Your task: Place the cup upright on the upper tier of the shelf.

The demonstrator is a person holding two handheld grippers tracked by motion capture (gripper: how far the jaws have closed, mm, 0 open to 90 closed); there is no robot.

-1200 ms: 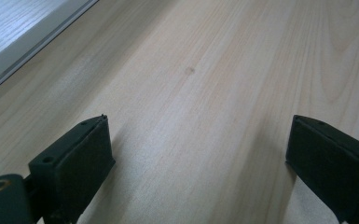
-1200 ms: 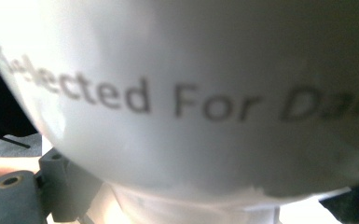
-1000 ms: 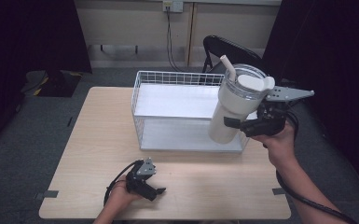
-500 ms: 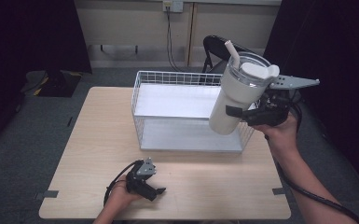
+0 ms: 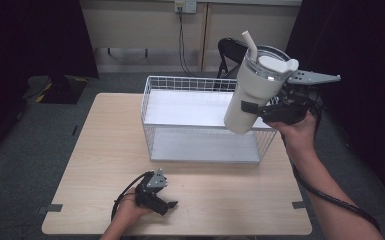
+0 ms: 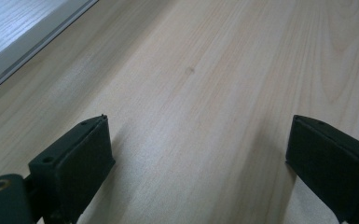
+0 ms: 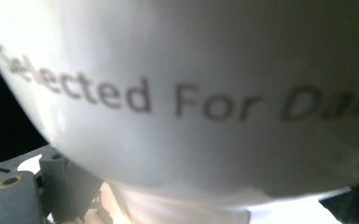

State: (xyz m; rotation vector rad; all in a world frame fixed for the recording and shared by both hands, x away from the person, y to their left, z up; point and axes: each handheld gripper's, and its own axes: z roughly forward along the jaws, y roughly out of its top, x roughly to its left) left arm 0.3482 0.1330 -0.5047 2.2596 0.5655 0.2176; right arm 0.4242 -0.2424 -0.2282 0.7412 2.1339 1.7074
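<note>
A tall white tumbler with a lid and a straw hangs in the air, tilted, over the right end of the white wire basket. My right gripper is shut on its lower body. In the right gripper view the tumbler's white wall is very close, with grey lettering across it. My left gripper rests on the wooden table near the front edge, open with nothing between its jaws. The left gripper view has its two black fingers wide apart over bare wood.
The basket stands at the back middle of the table and has a white floor. A dark chair stands behind it. A black cable trails from the right gripper along the forearm. Bare wood lies left of the basket.
My right gripper has lifted the tumbler higher and a little to the right, tilting it more. The left gripper has not moved.
</note>
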